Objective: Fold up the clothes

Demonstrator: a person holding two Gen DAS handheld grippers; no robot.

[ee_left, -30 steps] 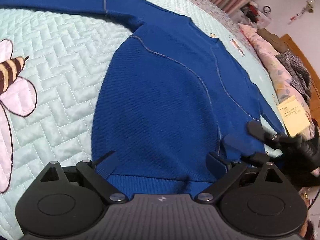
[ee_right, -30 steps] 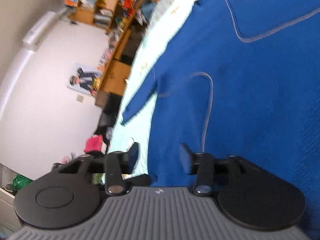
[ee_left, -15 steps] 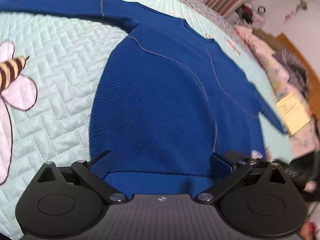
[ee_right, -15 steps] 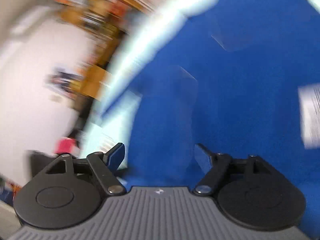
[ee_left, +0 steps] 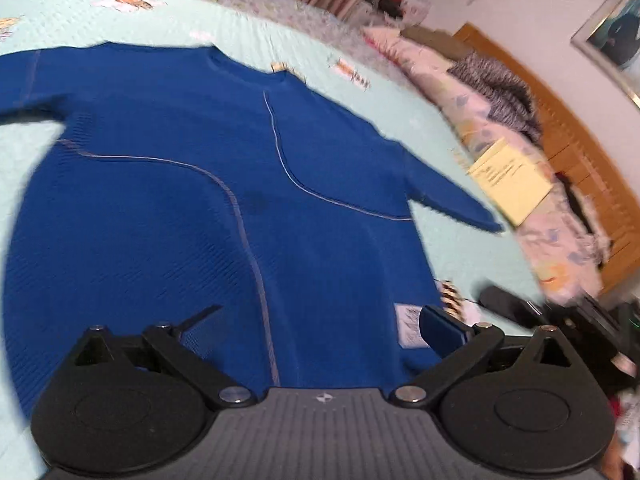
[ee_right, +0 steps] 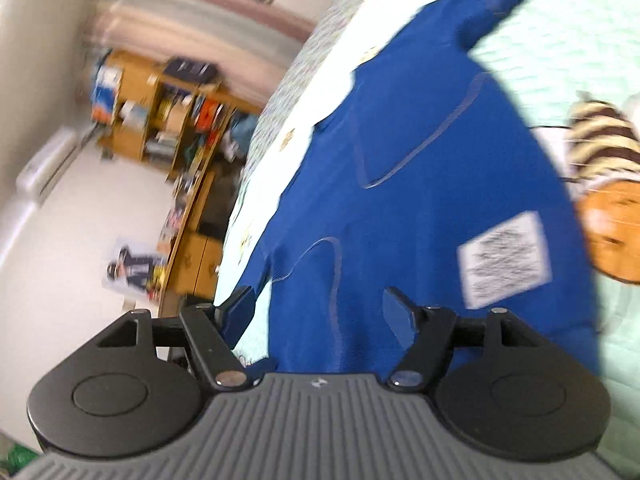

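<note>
Blue sweater (ee_left: 168,208) lies flat on the green quilt (ee_left: 460,256). Left gripper (ee_left: 320,320) and right gripper (ee_right: 320,312) are both wide open above its bottom edge, holding nothing.

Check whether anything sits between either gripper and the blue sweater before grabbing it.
Nothing visible does. The left gripper and right gripper both hover open directly over the blue sweater, spread flat on the quilt; only its own white care label lies there.

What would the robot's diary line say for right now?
sweater: blue sweater flat on quilt, unfolded | left gripper: open at hem | right gripper: open over sweater | white label: showing
</note>
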